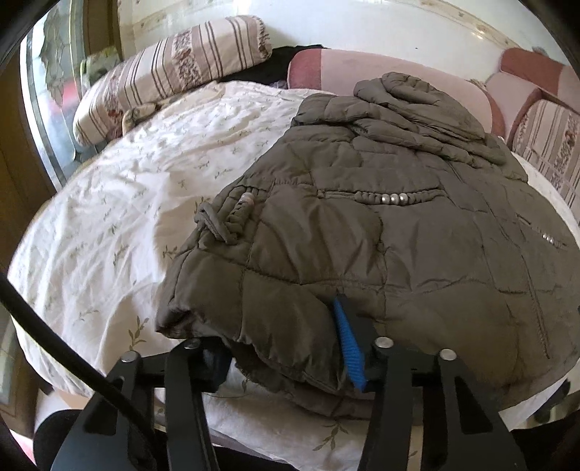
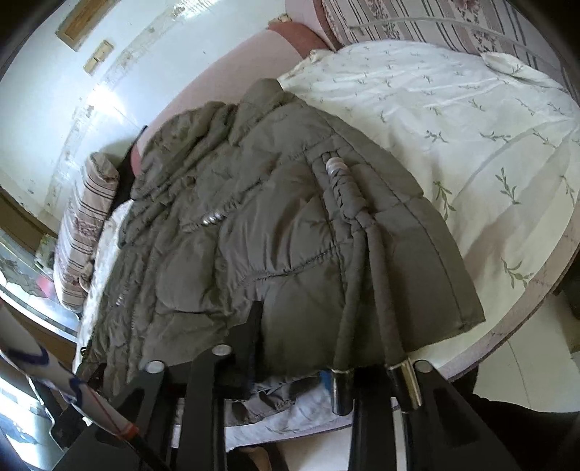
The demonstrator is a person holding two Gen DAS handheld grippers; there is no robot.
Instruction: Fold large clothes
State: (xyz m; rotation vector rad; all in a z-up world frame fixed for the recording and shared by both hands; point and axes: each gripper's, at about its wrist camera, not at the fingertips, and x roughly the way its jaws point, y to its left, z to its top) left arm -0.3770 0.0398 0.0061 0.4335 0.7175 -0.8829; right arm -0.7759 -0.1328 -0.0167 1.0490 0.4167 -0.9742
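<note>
Underneath, floral bedsheet, striped pillow, white wall

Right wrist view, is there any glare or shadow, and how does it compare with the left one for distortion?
Right wrist view: glare blows out the white wall, and soft shadow bands cross the floral bedsheet beside the olive quilted jacket. Left wrist view: even daylight, the jacket sharp, a shadow at its left edge on the sheet. Both views bend strongly toward dark fisheye corners.
</note>
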